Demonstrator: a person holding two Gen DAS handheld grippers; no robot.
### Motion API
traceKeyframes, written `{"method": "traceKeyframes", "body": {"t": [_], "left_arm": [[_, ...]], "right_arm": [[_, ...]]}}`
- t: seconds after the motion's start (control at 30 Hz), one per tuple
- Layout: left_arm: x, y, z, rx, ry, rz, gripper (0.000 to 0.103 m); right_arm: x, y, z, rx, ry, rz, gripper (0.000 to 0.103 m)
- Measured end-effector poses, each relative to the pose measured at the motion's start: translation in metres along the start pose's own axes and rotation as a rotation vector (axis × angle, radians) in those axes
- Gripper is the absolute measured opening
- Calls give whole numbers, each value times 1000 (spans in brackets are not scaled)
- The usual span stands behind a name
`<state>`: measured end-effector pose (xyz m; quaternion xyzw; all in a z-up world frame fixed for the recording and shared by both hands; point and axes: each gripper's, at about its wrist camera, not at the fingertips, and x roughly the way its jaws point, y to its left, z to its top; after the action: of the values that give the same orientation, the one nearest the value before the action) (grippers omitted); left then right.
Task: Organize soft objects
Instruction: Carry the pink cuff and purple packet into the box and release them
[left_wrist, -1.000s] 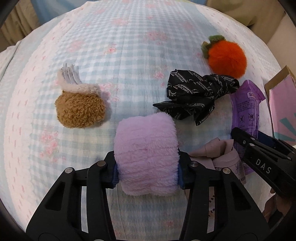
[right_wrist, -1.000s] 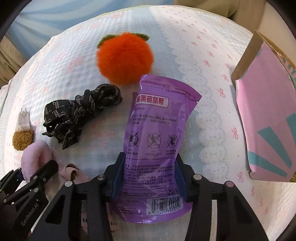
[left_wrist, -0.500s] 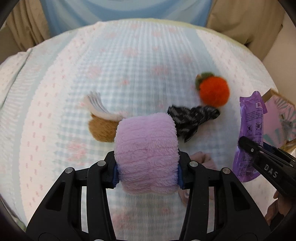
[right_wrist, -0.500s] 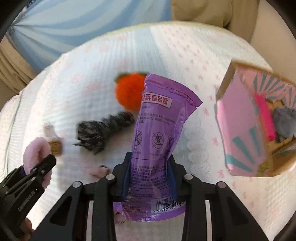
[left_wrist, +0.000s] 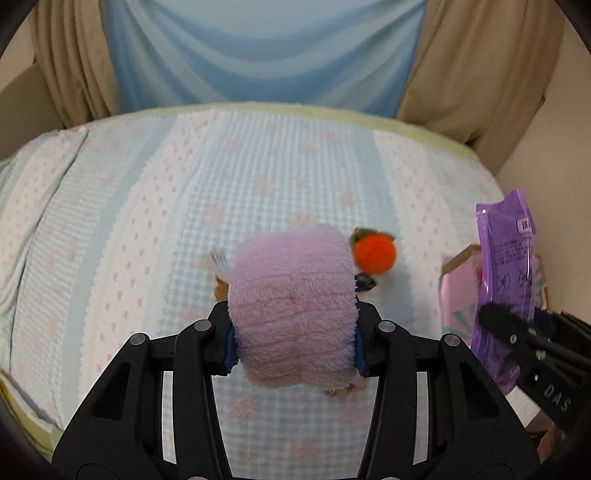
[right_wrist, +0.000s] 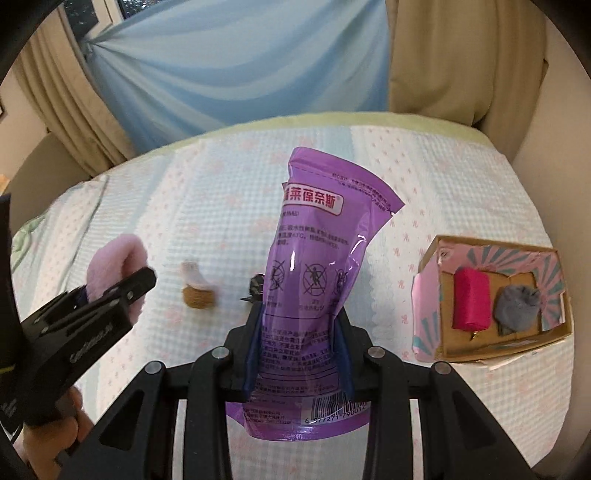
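Fingers of your left gripper (left_wrist: 293, 339) are clamped on a fluffy pink plush band (left_wrist: 291, 306), its pile bulging over the blue pads at lower centre of the left wrist view. Your right gripper (right_wrist: 299, 354) has its fingers pinched tight on a glossy purple plastic pouch with printed warning icons (right_wrist: 314, 273), which stands up the middle of the right wrist view with its barcode end hanging below the pads.

Both are held above a bed covered in a pale blue and white checked blanket with pink motifs (left_wrist: 155, 221). On the blanket, right of the pink band in the left view, lies a fuzzy orange pompom with a green leaf (left_wrist: 375, 253). A curly brown plush clip with a cream top (right_wrist: 197, 291) sits left of the pouch in the right view, and a scrap of black patterned fabric (right_wrist: 255, 288) peeks out at the pouch's left edge.

At the right of that view an open cardboard box with pink and teal lining (right_wrist: 491, 343) rests on the bed, holding a magenta roll (right_wrist: 471, 299) beside a grey fluffy ball (right_wrist: 517, 304).
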<state>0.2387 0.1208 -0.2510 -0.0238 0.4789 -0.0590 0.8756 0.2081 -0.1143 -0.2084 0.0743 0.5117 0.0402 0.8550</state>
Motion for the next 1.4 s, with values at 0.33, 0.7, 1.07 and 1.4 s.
{"method": "traceKeyframes", "body": {"t": [0.33, 0.7, 1.07, 1.4], "left_arm": [[-69, -40, 16, 0, -83, 18, 42], [-113, -148, 19, -55, -155, 54, 42], [-64, -289, 12, -20, -102, -64, 42], [51, -380, -7, 150, 118, -103, 42]], "right_arm": [[-53, -36, 2, -14, -44, 66, 32], [-116, -158, 13, -63, -118, 86, 32], [-110, -293, 14, 44, -52, -30, 32], [-16, -371, -3, 312, 162, 8, 32]]}}
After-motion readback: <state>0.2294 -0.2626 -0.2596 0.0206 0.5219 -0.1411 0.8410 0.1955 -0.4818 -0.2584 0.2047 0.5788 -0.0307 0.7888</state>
